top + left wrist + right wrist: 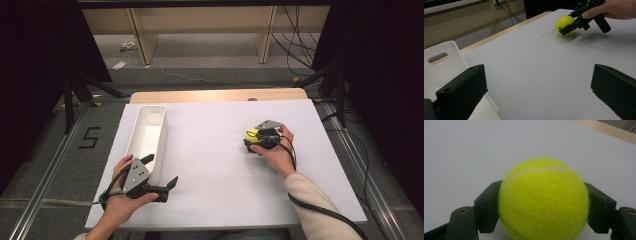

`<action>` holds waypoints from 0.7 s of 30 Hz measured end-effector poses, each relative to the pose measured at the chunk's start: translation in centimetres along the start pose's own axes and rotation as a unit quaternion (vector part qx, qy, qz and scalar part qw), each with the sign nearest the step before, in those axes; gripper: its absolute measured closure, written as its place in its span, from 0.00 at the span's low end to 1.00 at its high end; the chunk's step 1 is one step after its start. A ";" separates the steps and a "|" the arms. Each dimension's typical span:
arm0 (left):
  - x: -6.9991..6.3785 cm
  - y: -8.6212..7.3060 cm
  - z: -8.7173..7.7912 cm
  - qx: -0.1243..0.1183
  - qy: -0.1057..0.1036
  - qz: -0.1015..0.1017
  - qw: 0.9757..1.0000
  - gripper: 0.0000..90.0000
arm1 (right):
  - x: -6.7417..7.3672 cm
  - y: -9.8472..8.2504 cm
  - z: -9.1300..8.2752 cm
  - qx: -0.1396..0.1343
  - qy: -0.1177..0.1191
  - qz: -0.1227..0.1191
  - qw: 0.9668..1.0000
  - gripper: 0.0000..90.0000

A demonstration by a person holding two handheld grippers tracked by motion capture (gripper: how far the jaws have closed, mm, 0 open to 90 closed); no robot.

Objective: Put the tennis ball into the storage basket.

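A tennis ball (542, 200), judged light, springy and grippy-felted, is clasped across its middle by the right gripper (543, 210); the left gripper (539, 92) is held agape

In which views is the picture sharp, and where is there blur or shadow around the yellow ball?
High view: evenly lit table, dark surroundings, tennis ball small but clear. Left gripper view: its own black jaws are soft and near, the ball is slightly blurred with a faint shadow beneath. Right gripper view: the ball is very close, its felt soft-focused, the right gripper jaws dim at both sides.
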State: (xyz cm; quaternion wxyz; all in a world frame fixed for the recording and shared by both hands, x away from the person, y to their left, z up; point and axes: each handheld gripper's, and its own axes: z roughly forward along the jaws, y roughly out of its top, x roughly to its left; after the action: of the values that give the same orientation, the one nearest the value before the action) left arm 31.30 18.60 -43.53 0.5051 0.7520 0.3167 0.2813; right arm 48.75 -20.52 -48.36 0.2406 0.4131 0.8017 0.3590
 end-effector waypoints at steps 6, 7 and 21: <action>0.0 0.0 0.0 0.000 0.000 0.001 1.000 0.00 | 0.3 0.2 -0.2 -0.006 0.004 0.001 1.000 0.29; 0.0 0.0 0.0 0.000 -0.001 0.001 1.000 0.00 | 0.3 0.3 -0.2 -0.008 0.003 0.001 1.000 0.29; 0.0 0.0 -0.2 -0.001 -0.002 -0.002 1.000 0.00 | -0.2 0.7 -0.7 -0.026 -0.004 0.004 1.000 0.29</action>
State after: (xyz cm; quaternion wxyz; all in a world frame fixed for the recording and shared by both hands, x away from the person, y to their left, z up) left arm 31.17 18.69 -43.50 0.5069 0.7514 0.3167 0.2795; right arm 48.66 -20.66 -47.39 0.2531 0.4109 0.7895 0.3792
